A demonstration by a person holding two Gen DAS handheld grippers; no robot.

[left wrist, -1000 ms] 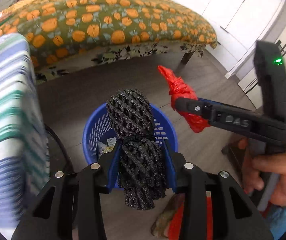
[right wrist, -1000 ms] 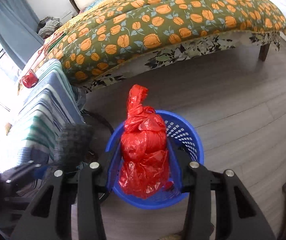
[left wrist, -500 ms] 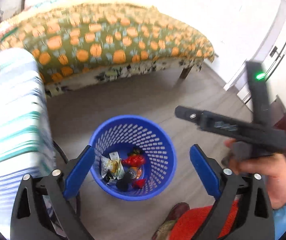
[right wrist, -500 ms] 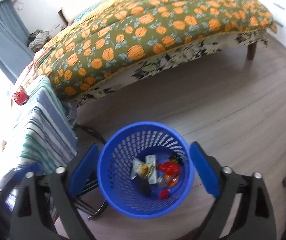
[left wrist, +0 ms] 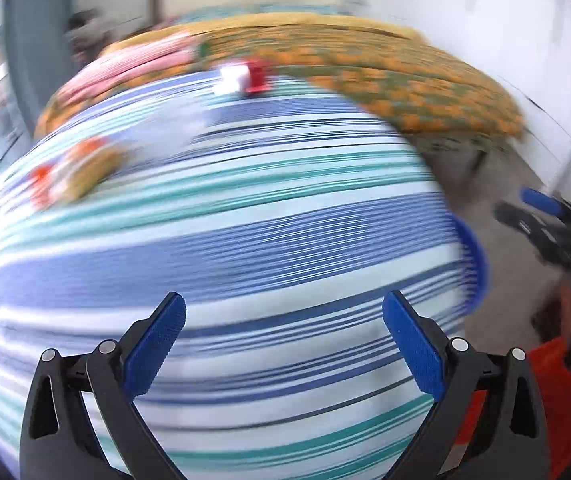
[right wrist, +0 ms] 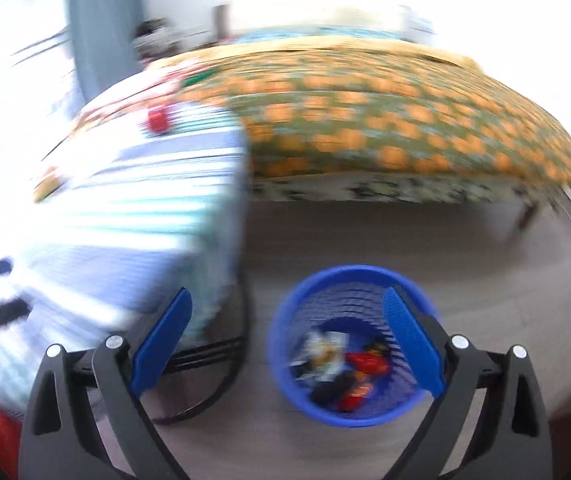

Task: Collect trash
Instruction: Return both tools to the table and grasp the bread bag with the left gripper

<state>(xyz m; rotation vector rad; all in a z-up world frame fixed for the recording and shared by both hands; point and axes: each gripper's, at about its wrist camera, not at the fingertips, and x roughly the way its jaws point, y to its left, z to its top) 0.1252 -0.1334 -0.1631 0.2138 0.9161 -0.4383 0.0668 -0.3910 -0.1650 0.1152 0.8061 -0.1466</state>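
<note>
The blue mesh bin (right wrist: 353,344) stands on the floor and holds the red bag (right wrist: 367,362), a dark lump and several wrappers. My right gripper (right wrist: 287,344) is open and empty above the bin's left side. My left gripper (left wrist: 283,344) is open and empty over the striped tablecloth (left wrist: 245,240). Blurred orange and white litter (left wrist: 73,168) lies at the table's far left, and a red and white object (left wrist: 245,76) at its far edge. Only the bin's rim (left wrist: 475,256) shows in the left wrist view. Both views are motion-blurred.
A bed with an orange-flowered cover (right wrist: 385,128) runs along the back. The striped table (right wrist: 125,208) stands left of the bin, with a black cable (right wrist: 221,392) on the wood floor beside it. The right gripper's body (left wrist: 553,236) shows at the left view's right edge.
Both grippers opened and dropped the black mesh bundle and the red bag into the bin. Both have since swung left, the left one now over the striped table.
</note>
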